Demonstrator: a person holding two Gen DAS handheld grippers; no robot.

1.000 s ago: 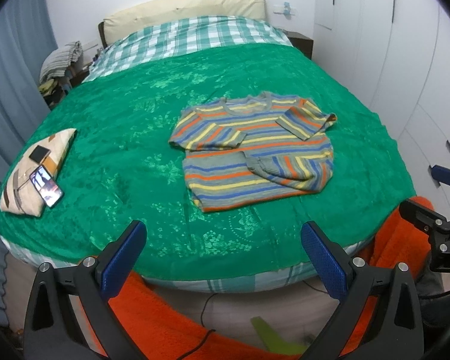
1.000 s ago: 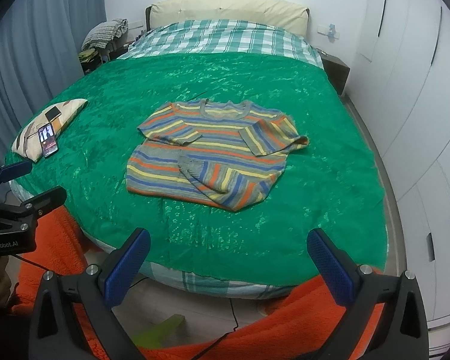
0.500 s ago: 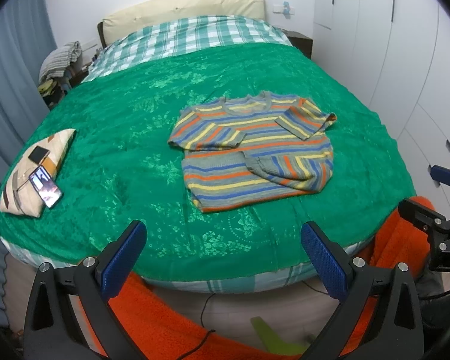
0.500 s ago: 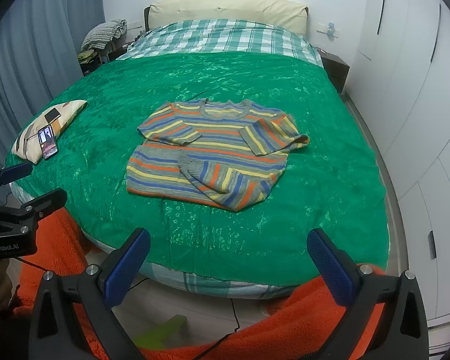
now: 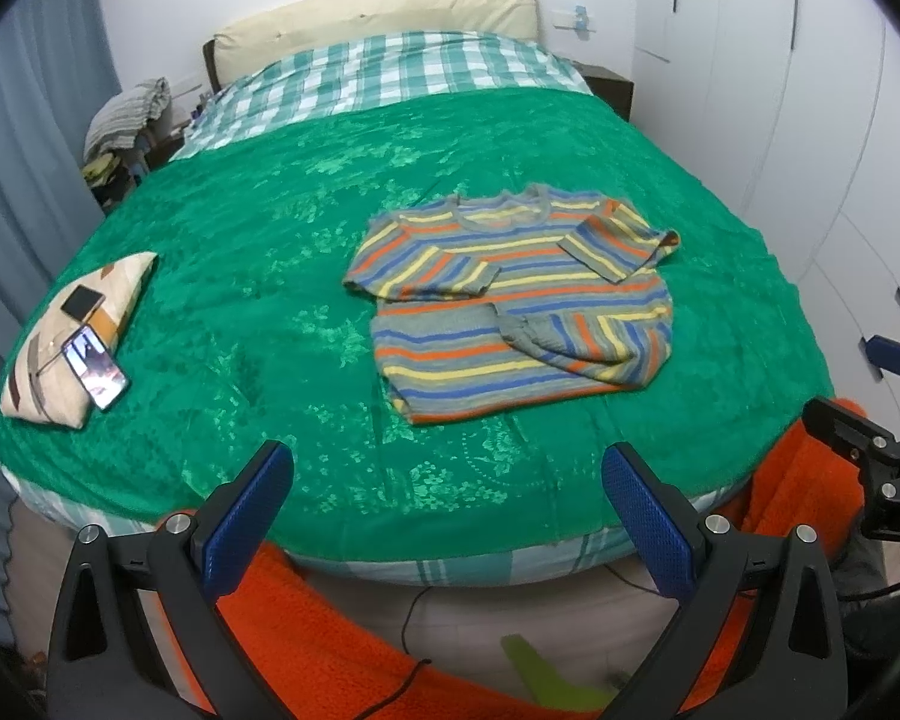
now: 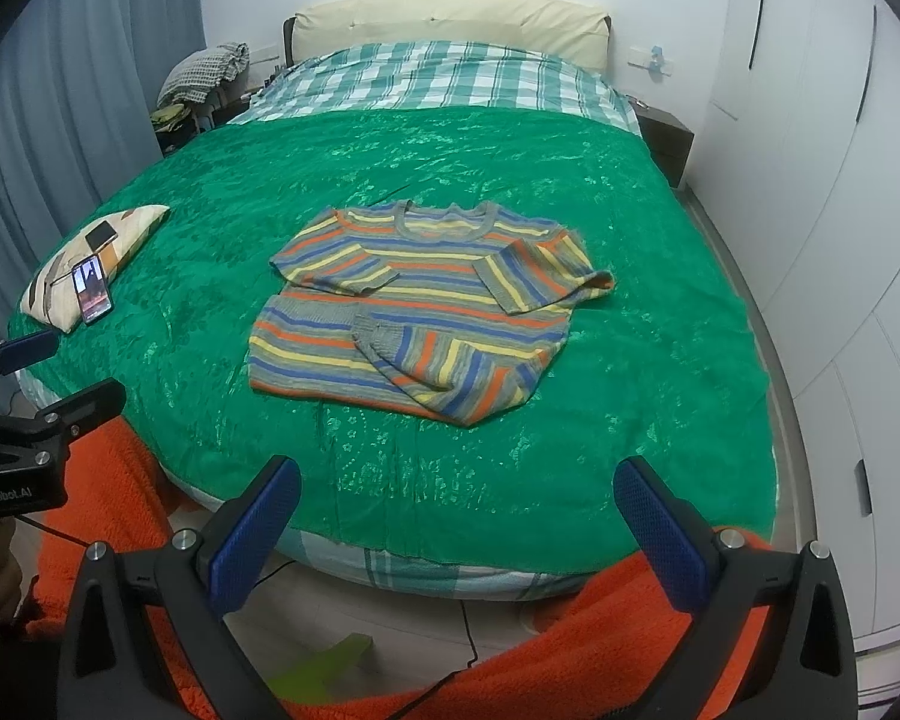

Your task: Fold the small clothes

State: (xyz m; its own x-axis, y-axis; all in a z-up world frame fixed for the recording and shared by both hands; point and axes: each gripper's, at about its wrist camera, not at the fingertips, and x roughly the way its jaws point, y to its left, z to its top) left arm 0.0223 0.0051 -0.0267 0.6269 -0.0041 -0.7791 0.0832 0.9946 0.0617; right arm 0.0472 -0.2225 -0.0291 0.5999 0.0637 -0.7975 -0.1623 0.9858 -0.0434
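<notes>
Striped sweater (image 5: 519, 306) flat on green bedspread (image 5: 258, 276), both sleeves folded in.
Left gripper (image 5: 447, 513) and right gripper (image 6: 456, 525) wide apart, empty, off the bed's near edge.

A striped knit sweater in grey, orange, yellow and blue (image 6: 426, 306) lies flat at the centre of the shiny green bedspread (image 6: 630, 228), both sleeves folded across its front. The right gripper (image 6: 456, 516) hangs wide open at six o'clock, off the bed. At nine o'clock, a patterned cream pillow (image 6: 60, 282) carries two phones (image 6: 92, 291).
</notes>
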